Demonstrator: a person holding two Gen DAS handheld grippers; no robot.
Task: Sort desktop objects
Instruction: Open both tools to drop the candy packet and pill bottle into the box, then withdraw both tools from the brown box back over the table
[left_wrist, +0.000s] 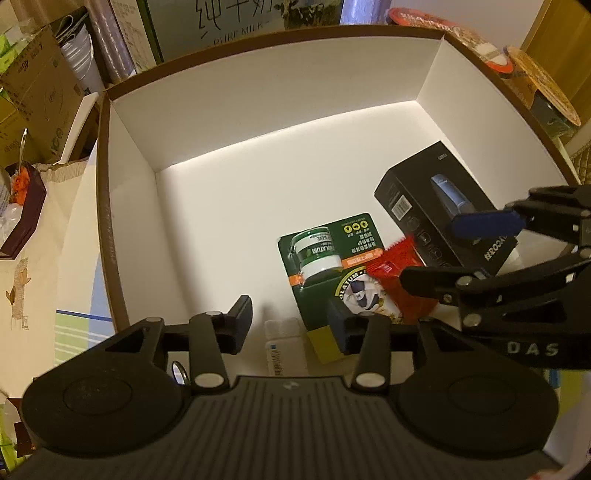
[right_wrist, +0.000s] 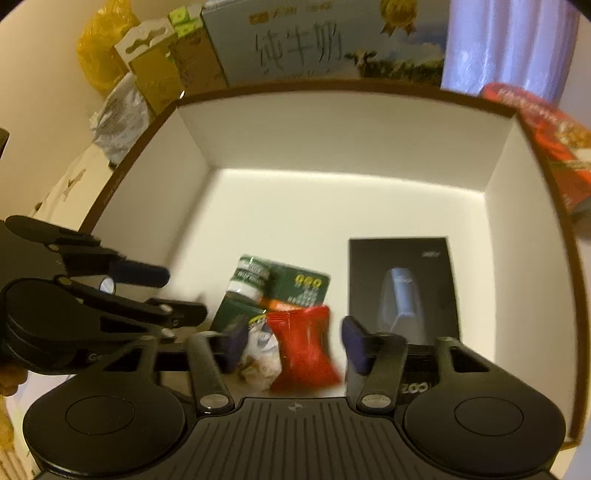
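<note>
Red foil: a crinkled snack packet (right_wrist: 304, 349) is seen lying between the spread fingers of the right gripper (right_wrist: 295, 345), with a pale printed packet (right_wrist: 258, 354) just beside the left finger; whether either pad touches the foil cannot be told through motion blur. The left gripper (left_wrist: 291, 325) is held with fingers apart and empty, a white bottle (left_wrist: 282, 347) lying between and below them. Beyond both sets of fingertips, a green carded jar pack (left_wrist: 325, 258) is laid flat, partly under the packets. Farther, beyond the right finger, a black product box (left_wrist: 443, 214) rests. All are contained in a white-lined storage box (left_wrist: 258, 110).

Risk, as judged: if the red packet is meant to stay, a closing could drag it or its neighbour out again; the two grippers are crowded and could collide.

The bottle's label is cut off; the pale packet's print is unreadable.
</note>
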